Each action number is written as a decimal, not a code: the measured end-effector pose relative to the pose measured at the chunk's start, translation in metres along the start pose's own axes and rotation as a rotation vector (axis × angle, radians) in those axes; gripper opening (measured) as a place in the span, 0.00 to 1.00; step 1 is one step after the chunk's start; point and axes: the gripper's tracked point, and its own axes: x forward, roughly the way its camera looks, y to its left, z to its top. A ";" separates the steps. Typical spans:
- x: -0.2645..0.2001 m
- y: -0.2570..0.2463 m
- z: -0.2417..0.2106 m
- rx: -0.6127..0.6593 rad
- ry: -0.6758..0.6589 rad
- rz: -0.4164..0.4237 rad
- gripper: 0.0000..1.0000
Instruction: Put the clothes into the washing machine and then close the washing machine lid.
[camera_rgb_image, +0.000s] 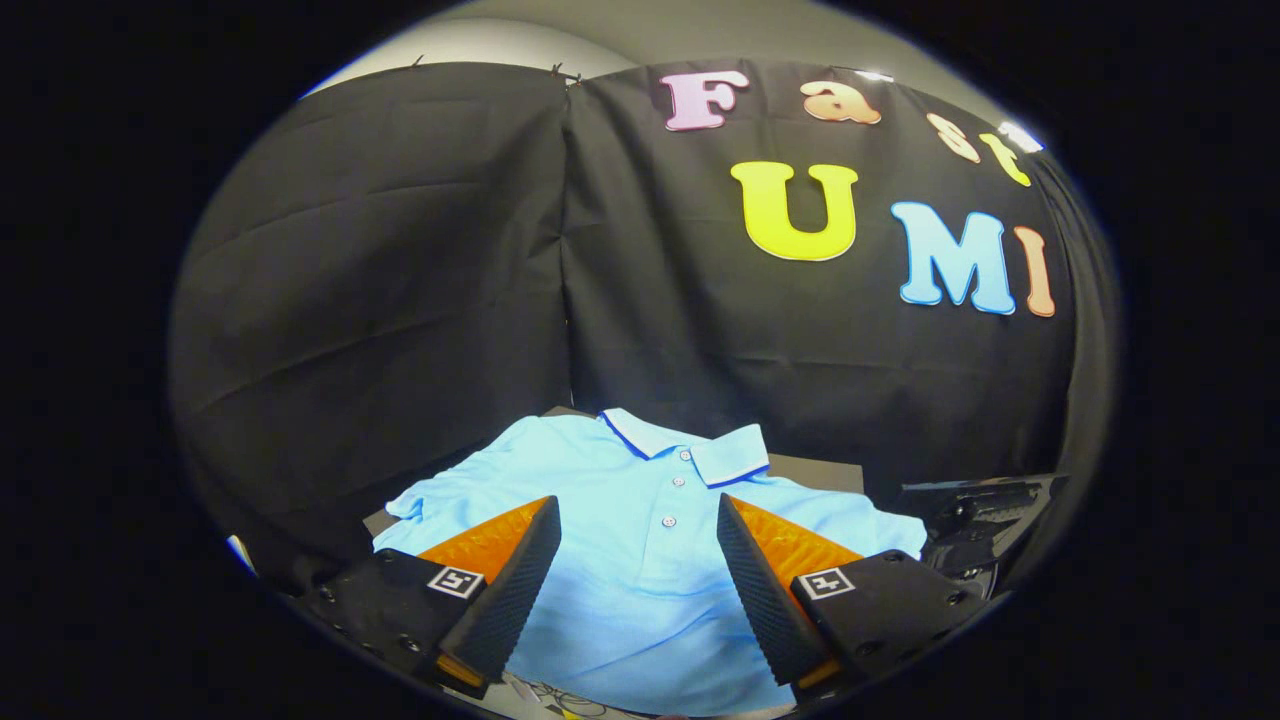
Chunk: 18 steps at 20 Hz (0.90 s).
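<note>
Black cloth (620, 290) hangs as the far wall, creased, two panels meeting at a vertical seam; above it a pale grey wall (560, 35) shows, brightly lit at far right; a dark tabletop (815, 472) lies near.

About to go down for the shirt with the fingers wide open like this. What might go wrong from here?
1. The light blue polo shirt lies spread flat, so the open gripper may pinch just one layer and trail the rest.
2. Closing along the placket may land the fingers on a button and slip.
3. A black device sits right beside the shirt's sleeve; a dragging sleeve might snag it.
</note>
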 end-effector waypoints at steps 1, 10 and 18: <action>0.003 0.000 0.000 0.004 0.015 0.003 0.98; 0.039 0.000 -0.019 -0.012 0.232 0.041 0.97; 0.044 -0.002 -0.045 -0.045 0.413 0.065 0.97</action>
